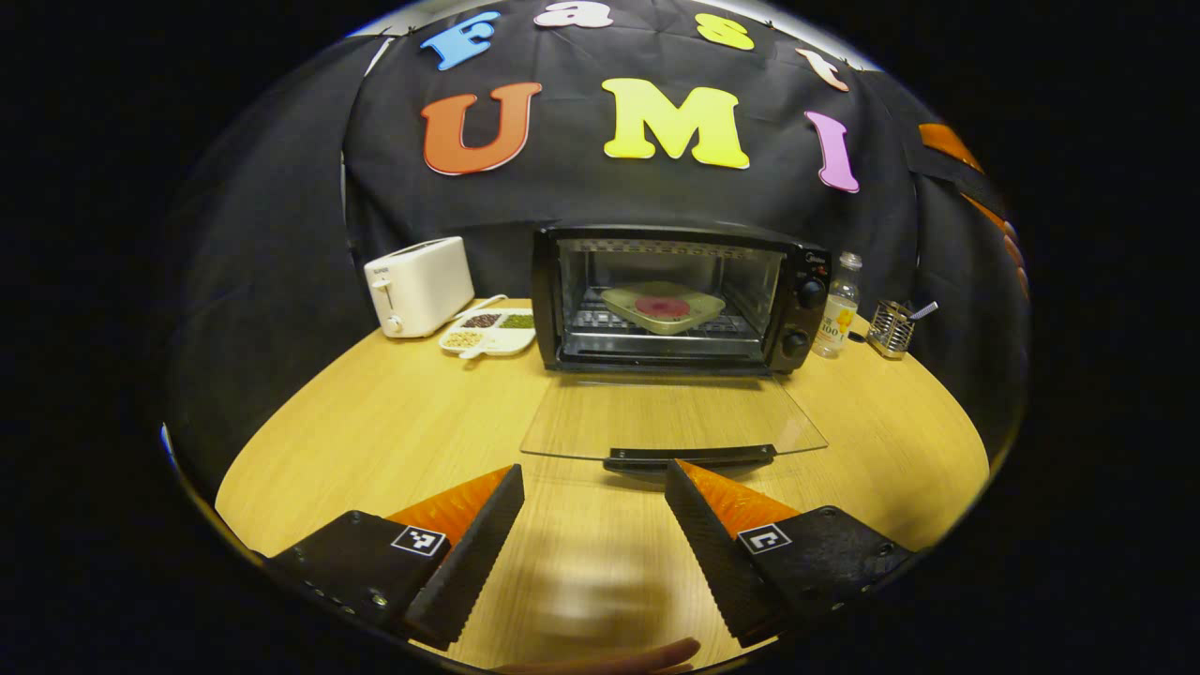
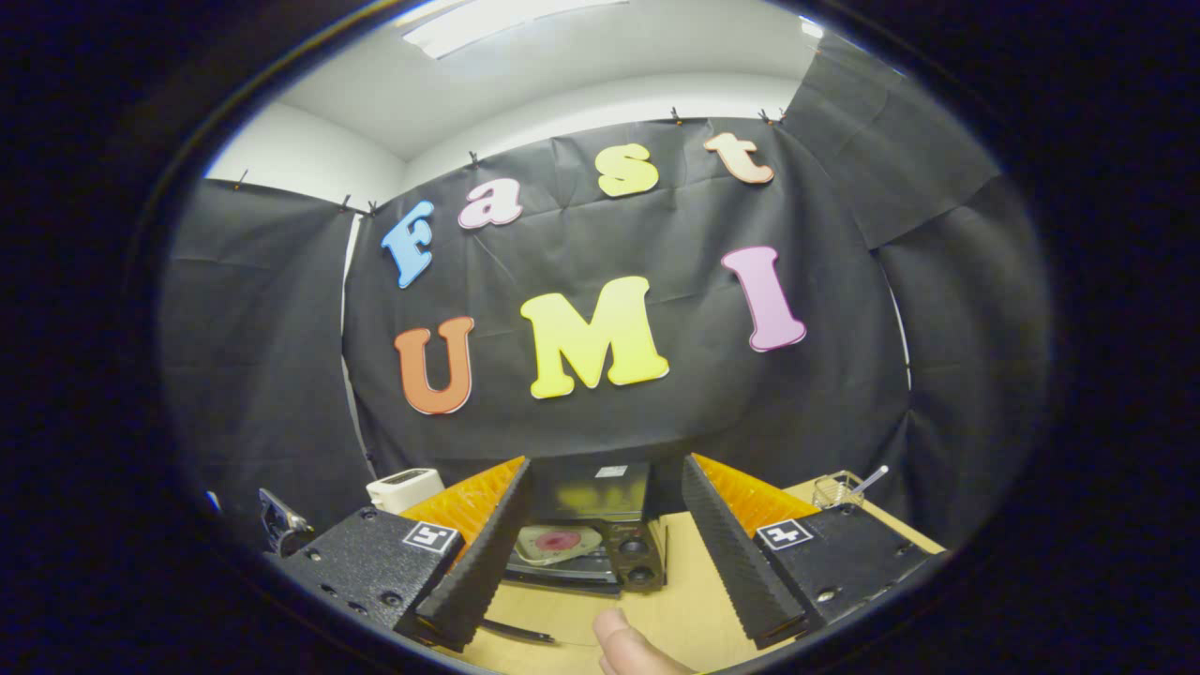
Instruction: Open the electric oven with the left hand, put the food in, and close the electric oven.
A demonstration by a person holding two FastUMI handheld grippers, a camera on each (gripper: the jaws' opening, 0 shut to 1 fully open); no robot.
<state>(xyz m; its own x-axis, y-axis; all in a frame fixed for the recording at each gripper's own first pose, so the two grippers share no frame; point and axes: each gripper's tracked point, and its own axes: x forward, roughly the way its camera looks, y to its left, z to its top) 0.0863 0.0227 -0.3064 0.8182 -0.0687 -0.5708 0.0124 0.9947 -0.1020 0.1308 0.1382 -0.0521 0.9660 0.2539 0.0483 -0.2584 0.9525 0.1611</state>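
In the left gripper view, the left gripper [image 1: 593, 511] hovers low over the wooden table [image 1: 375, 422], its jaws spread wide and holding nothing, with a fingertip of the hand [image 1: 647, 656] just visible at the near edge. Directly ahead of its tips lies the oven's glass door [image 1: 670, 422], folded flat toward the viewer, its dark handle [image 1: 689, 458] nearest the gripper but apart from it. Beyond the door stands the electric oven [image 1: 680, 295], open, with the food on a pale square plate [image 1: 664, 307] resting on the rack inside. To the oven's left sit a divided snack tray [image 1: 489, 332] and, farther back, a white toaster [image 1: 419, 285]; to its right, a small bottle [image 1: 837, 306] and a wire holder [image 1: 891, 328].

The right gripper view looks down from higher up and tilts toward the booth's wall: the right gripper [image 2: 605, 534] is raised, its jaws likewise parted and empty, a thumb [image 2: 623, 647] showing at the near edge. Between its fingers appear the oven's top, two knobs and the plate within.
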